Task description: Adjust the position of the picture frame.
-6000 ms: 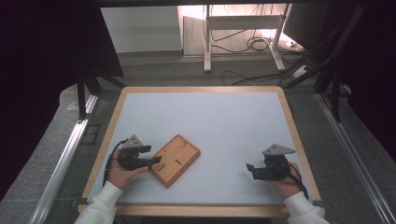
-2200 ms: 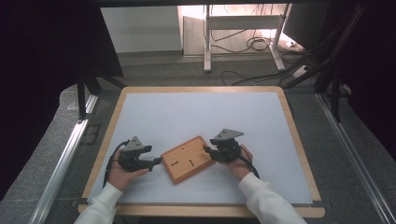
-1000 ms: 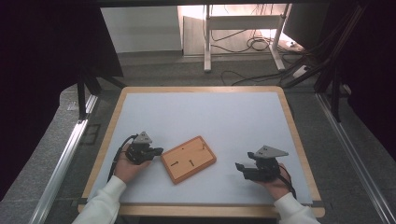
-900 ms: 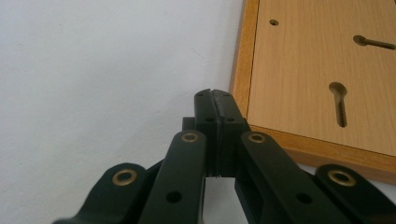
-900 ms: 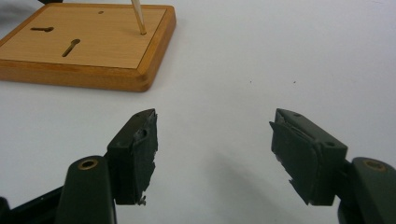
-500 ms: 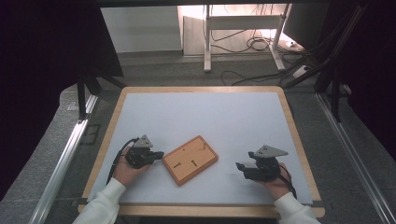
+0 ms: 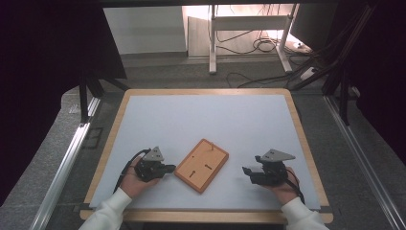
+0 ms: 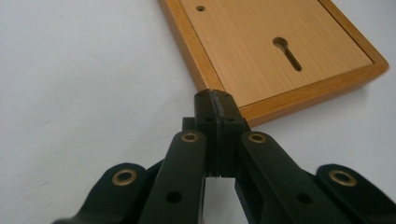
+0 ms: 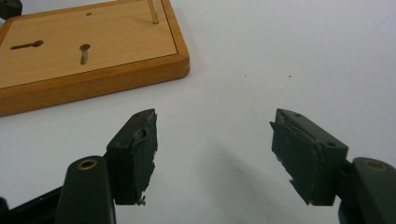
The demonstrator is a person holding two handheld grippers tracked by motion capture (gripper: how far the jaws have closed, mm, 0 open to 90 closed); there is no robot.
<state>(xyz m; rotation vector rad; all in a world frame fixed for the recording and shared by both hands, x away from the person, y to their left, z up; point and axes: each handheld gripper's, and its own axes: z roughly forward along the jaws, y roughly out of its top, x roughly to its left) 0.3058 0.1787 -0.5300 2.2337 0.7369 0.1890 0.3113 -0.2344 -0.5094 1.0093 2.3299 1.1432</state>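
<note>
Left gripper (image 7: 168, 168): jaws pressed together, nothing between them, tips just beside the wooden board's (image 7: 201, 165) near left corner; contact cannot be confirmed. Right gripper (image 7: 246, 171): jaws wide apart, empty, hovering above the white desk (image 7: 230, 120) well clear of the board. Board lies flat and askew, near the front edge of the desk, between both grippers. A thin peg (image 9: 152, 11) stands upright at one board corner.

A: How's the left claw (image 7: 168, 168)?
B: Jaws pressed together, empty, pointing right, held low.
A: And the right claw (image 7: 247, 171)?
B: Jaws wide apart, empty, pointing left.
</note>
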